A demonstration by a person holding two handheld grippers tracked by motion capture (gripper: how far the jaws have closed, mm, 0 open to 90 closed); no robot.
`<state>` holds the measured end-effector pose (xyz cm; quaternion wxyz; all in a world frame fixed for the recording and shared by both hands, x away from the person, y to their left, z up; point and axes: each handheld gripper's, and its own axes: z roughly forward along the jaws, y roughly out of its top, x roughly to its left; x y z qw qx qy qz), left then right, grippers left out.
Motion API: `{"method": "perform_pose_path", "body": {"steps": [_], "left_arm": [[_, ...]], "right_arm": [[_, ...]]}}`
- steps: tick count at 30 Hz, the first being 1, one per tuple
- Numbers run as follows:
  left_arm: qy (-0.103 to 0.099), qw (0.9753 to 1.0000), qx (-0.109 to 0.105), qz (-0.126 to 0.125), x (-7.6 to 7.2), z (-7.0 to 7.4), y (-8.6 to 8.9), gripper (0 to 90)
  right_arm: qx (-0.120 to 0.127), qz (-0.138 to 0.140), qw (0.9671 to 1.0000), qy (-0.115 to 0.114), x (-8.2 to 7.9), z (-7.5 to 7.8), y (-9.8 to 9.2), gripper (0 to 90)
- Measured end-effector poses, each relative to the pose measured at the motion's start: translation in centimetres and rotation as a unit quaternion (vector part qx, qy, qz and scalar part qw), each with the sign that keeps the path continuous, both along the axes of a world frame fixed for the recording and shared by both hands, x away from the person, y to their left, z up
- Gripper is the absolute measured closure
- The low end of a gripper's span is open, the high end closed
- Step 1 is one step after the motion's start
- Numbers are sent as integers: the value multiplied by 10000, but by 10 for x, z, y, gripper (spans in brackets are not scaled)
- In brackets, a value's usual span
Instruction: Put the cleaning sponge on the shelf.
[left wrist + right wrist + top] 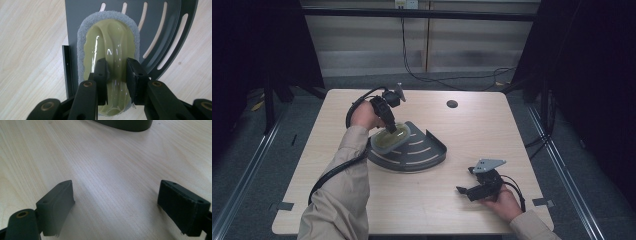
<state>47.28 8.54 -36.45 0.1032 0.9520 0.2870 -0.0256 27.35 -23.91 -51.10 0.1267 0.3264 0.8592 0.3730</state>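
No words or labels can be read on anything here.

The left hand (362,116) reaches far out over the bench (492,135), its sleeve lying along the left side. It holds the left gripper (390,127) tipped down onto a scrubber (391,138). The scrubber has a shiny, pale green top with a raised ridge down the middle and a grey fuzzy pad (81,42) around its edge. In the left gripper view, the two jaws are squeezed in close on that ridge, one on each side, near the scrubber's near end.

The scrubber lies flat on a dark grey, fan-shaped rack (422,150) with long curved slots. The rack sits near the middle of the bench, a bit toward the left edge. The scrubber is at the rack's left corner. Its long way runs straight ahead from the left gripper, along the rack's straight side.

The right hand (499,200) rests near the front right corner of the bench and holds the right gripper (466,186), which points left, toward the middle. Its jaws are wide apart and hold nothing, with bare wood between them. The curved edge of the rack (125,125) shows farther off, well apart from them.
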Motion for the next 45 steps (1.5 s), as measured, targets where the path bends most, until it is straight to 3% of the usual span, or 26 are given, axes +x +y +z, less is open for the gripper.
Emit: {"method": "perform_pose_path", "body": {"steps": [27, 45], "left_arm": [[76, 9996, 3, 261, 9, -33, 16, 719], [77, 9990, 136, 407, 10, -47, 22, 715]], "right_arm": [[6, -7, 10000, -5, 0, 0, 0, 130], [12, -2, 10000, 12, 0, 0, 0, 130]]}}
